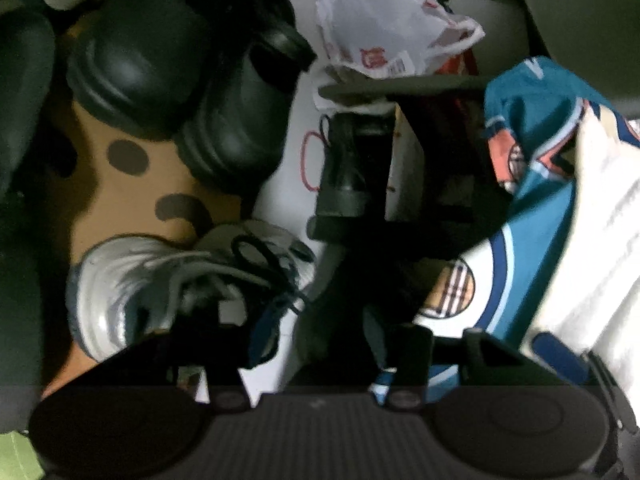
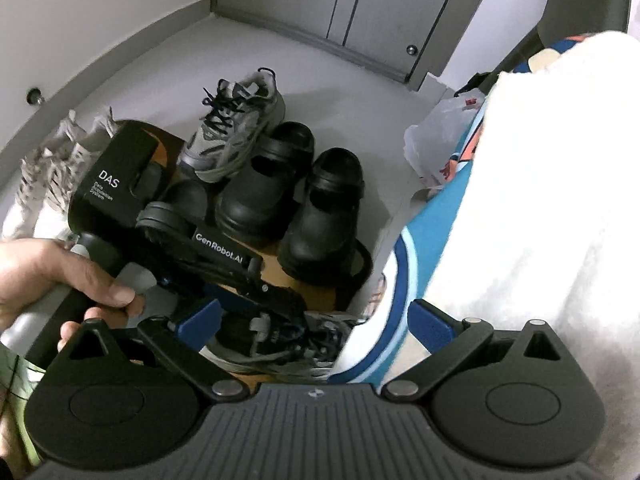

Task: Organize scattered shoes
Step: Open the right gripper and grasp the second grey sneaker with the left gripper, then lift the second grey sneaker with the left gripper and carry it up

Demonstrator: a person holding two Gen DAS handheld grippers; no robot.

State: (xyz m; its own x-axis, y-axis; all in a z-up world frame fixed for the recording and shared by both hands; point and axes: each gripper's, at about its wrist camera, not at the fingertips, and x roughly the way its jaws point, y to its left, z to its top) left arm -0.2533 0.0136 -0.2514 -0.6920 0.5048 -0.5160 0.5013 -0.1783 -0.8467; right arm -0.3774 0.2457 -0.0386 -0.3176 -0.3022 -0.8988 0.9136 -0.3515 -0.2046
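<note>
Floor [image 2: 160, 76] bare toward the back corner and along the closet doors [image 2: 372, 4]; clear passage there. Middle crowded: two black clogs [image 2: 320, 216] side by side, touching, on the brown spotted mat [image 1: 132, 196]; grey sneaker [image 2: 236, 128] just behind them. Right side blocked by white-and-teal bedding [image 2: 520, 200] hanging over the floor, with a crumpled plastic bag [image 2: 436, 136] against it. Narrow strip of floor between clogs and bedding.

1. The black rubbery clogs [image 2: 320, 216] look smooth with a dull sheen.
2. The grey mesh-cloth sneaker [image 2: 236, 128] carries black woven laces.
3. My matt black plastic left gripper [image 2: 248, 280] has blue pads.
4. The crinkled white plastic bag [image 1: 384, 36] is thin and glossy.
5. The brown cardboard sheet [image 1: 120, 184] looks matt.
</note>
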